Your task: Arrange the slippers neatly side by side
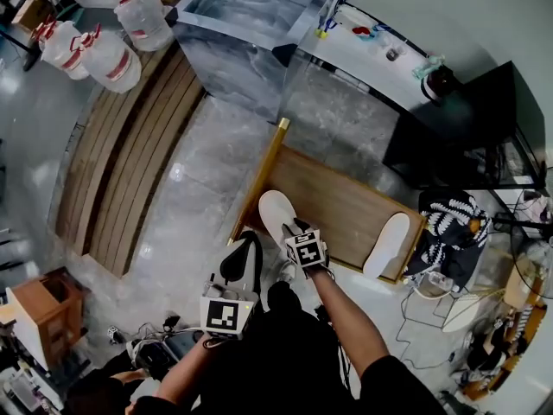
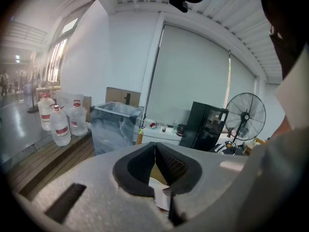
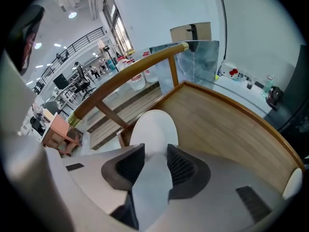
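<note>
- White slipper [image 3: 153, 129] lying at the near left of a wooden platform [image 3: 227, 124], with its mate [image 1: 388, 244] well apart at the right edge.
- Right gripper [image 3: 155, 153] spread wide astride the near slipper's end, not pinching.
- Left gripper [image 2: 155, 148] closed, empty.
- Probably light, soft and bendy; best pinched at the heel rim.

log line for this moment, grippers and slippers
right gripper: open, near slipper between jaws | left gripper: shut | other slipper: opposite end of wooden platform | pair: not side by side
</note>
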Tool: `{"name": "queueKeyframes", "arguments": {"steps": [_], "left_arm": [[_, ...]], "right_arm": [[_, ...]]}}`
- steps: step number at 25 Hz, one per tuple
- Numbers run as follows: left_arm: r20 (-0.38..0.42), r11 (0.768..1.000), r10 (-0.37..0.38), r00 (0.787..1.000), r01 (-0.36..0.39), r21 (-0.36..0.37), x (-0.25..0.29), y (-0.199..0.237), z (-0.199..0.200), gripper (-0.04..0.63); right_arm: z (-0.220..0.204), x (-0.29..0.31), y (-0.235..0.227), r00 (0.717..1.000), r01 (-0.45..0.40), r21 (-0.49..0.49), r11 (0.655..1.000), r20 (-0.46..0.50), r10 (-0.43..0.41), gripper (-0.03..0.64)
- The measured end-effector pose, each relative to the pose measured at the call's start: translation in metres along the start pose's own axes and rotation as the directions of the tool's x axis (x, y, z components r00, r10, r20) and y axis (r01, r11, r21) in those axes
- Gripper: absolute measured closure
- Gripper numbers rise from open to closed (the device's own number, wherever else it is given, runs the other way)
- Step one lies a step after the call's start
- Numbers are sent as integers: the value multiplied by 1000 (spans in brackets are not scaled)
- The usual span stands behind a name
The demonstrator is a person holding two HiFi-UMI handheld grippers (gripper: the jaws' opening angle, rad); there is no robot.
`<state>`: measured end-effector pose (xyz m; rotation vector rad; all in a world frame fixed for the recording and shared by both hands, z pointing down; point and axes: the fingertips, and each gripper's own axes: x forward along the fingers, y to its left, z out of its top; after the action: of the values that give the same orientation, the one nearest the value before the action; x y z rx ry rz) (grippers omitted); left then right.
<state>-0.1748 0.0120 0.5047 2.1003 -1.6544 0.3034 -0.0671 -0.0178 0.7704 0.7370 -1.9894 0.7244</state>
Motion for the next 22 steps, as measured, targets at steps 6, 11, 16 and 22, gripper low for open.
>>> {"name": "queueKeyframes", "arguments": {"steps": [6,11,16,22], "left_arm": [[0,1000,-13,1000,13,6,4,-1,3,577],[3,999,-36,999,36,24,6,-11,4,577],[25,996,-72,997,71,54,8,-25,3,578],[11,989,-124,992,123,78,14,-56,13,577]], "right_arm": [[-2,-2,2,1000,3,7,1000,0,-3,564],[-3,-11,-1,1000,6,44,999,27,-8,577],[-8,-25,-9,998,19,89,996,54,-24,578],[-16,-52,-33,992,47,185,982,103,-67,580]]}}
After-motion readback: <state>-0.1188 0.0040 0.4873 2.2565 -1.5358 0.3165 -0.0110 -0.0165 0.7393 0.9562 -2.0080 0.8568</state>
